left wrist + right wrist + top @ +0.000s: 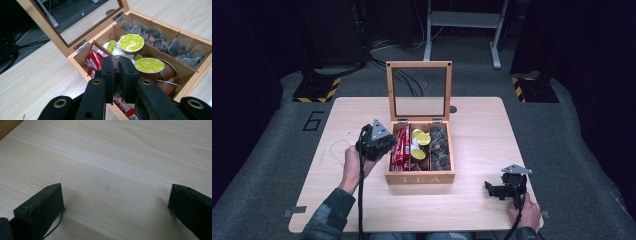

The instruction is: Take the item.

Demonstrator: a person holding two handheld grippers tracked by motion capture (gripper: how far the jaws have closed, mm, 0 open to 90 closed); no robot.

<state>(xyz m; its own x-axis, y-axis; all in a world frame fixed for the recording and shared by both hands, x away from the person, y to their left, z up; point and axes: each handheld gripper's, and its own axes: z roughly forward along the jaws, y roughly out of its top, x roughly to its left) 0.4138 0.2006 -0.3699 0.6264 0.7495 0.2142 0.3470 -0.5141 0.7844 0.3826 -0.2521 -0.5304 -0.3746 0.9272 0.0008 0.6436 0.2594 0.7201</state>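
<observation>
Standing open at the table's [472,115] middle in the high view, a wooden tea box [420,176] keeps its glass lid [418,90] upright at the far side. The left gripper [384,146] hangs over the box's left edge, by the red sachets [401,146]; the right gripper [492,189] sits near the right front corner, well apart.

In the left gripper view, the left gripper [117,72] has its jaws nearly together, pinching something pale I cannot identify, above red sachets [94,58], green-lidded capsules [131,42] and tea bags [175,47].

In the right gripper view, the right gripper [116,202] is spread wide over bare wood.
</observation>
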